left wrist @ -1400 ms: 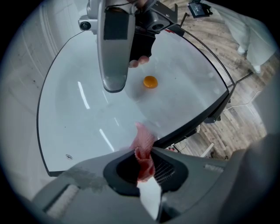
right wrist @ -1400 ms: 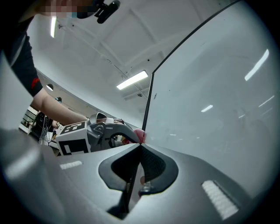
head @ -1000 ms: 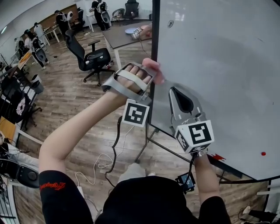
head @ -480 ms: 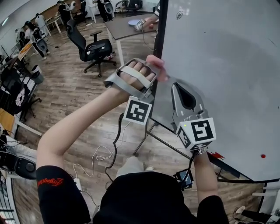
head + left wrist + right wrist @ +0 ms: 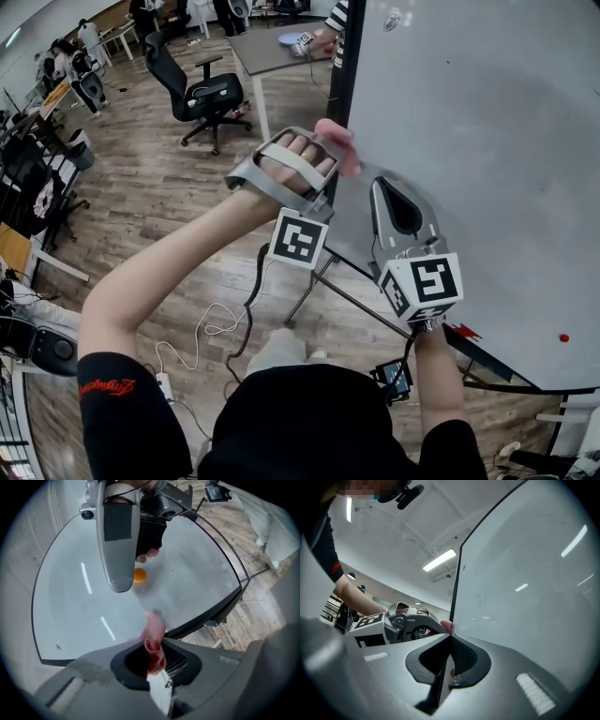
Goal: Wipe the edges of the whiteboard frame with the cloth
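Cloth (image 5: 155, 626), pink, thin and limp, sits pinched in my left tongs (image 5: 151, 644), a tuft poking out against the whiteboard frame (image 5: 211, 613). I judge it will crumple and drag rather than glide, so a hold near its middle, with a free pad left over, suits wiping. My right tongs (image 5: 450, 637) are closed on nothing and rest on the whiteboard (image 5: 487, 141) just inside the frame. An orange dot (image 5: 139, 575) sits inside the frame too. Beyond the frame stand an office chair (image 5: 202, 94) and a worktop (image 5: 272, 56). Below it a cable (image 5: 220, 328) trails over the floor (image 5: 159, 197). Nothing blocks the edge.
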